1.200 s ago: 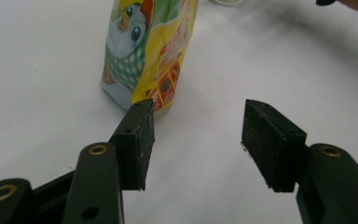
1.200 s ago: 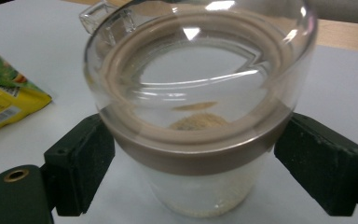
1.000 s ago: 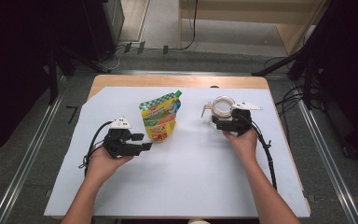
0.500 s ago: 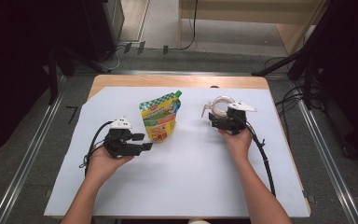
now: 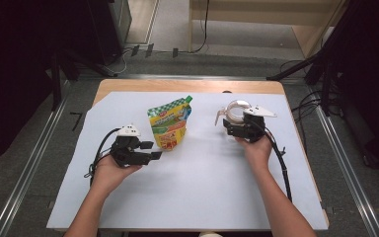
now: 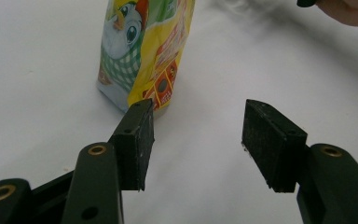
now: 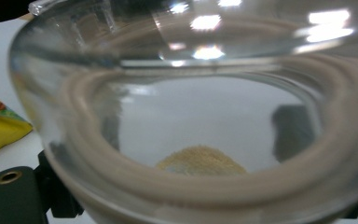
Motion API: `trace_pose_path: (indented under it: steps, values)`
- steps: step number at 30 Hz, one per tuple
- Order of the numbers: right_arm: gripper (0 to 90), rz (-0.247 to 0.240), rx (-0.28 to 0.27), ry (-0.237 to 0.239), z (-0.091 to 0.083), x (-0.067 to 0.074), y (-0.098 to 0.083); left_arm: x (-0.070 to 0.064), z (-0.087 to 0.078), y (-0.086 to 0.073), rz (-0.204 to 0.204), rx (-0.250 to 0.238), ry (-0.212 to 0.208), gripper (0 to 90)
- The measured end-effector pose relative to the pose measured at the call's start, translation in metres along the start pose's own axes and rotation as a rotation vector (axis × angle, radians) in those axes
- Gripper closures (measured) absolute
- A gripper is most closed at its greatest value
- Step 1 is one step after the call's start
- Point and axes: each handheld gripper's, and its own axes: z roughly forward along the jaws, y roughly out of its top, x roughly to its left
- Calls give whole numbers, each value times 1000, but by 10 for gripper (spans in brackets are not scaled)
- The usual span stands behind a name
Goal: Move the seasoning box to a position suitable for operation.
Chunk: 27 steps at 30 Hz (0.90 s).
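Lying flat on the white sheet point(image 5: 192, 197), mid-table and slightly left: a pouch point(image 5: 170, 123), long axis running far to near, green cap at the far end, sealed bottom nearest the person.

Hovering low just left of and nearer than the pouch: the left gripper point(image 5: 154, 150), pointing right, toward the pouch's near end. Standing well apart with nothing between, the two black pads point(image 6: 137, 142); the pouch's point(image 6: 144, 51) bottom corner sitting just beyond the left-hand pad, off to that side rather than centred in the gap. Judging from that offset, needing a small shift toward the pouch and a short push forward to straddle the bottom edge, with the closing line crossing the long axis.

Sitting at the far right, well apart from the pouch: a glass jar point(image 5: 237, 112), with the right gripper point(image 5: 234, 126) right against it. Looking straight into the jar mouth point(image 7: 205, 116), a small heap of tan powder point(image 7: 200, 161) showing at the bottom, dark pads showing through the glass on either side. Apparently clamping the jar, judging by that.

Clearly nearer the pouch: the left hand point(image 5: 106, 173).
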Motion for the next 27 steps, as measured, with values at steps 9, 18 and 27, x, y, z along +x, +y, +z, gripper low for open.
trace_pose_path:
  steps: [9,18,27]
  values:
    - [115,-38,-15,68,-25,11,7,-2,0,0,9,2,-6,447]
    - [116,-72,-10,133,-52,21,2,-3,2,1,18,11,-11,447]
    - [118,-104,-14,201,-74,30,-8,-7,5,1,34,27,-22,446]
